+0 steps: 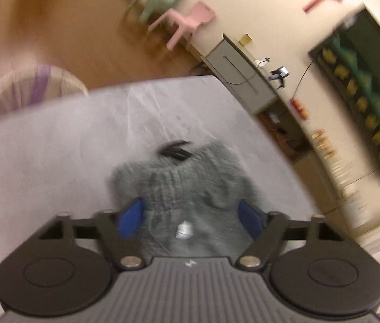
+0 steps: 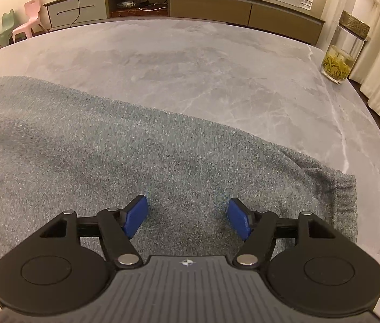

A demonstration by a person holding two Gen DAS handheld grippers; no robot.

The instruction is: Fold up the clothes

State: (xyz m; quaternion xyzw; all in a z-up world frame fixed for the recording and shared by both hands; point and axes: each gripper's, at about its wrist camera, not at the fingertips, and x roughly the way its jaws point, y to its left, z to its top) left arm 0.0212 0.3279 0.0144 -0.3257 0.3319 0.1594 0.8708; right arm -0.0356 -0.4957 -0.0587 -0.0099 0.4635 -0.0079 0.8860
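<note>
A grey knitted sweater (image 2: 109, 148) lies spread on the grey marble table (image 2: 203, 67). In the blurred left wrist view its ribbed collar end (image 1: 179, 185) with a white label sits between the wide-apart blue pads of my left gripper (image 1: 192, 216), which is open around the bunched fabric. A black striped object (image 1: 175, 149) lies just beyond the collar. My right gripper (image 2: 188, 216) is open, its pads resting on the flat knit near the ribbed hem corner (image 2: 343, 196).
A glass jar (image 2: 343, 53) stands at the table's right edge. A long low sideboard (image 2: 190, 5) runs along the far wall. Pink (image 1: 187, 21) and green (image 1: 160, 0) small chairs stand on the wooden floor. A woven basket (image 1: 28, 91) sits beside the table.
</note>
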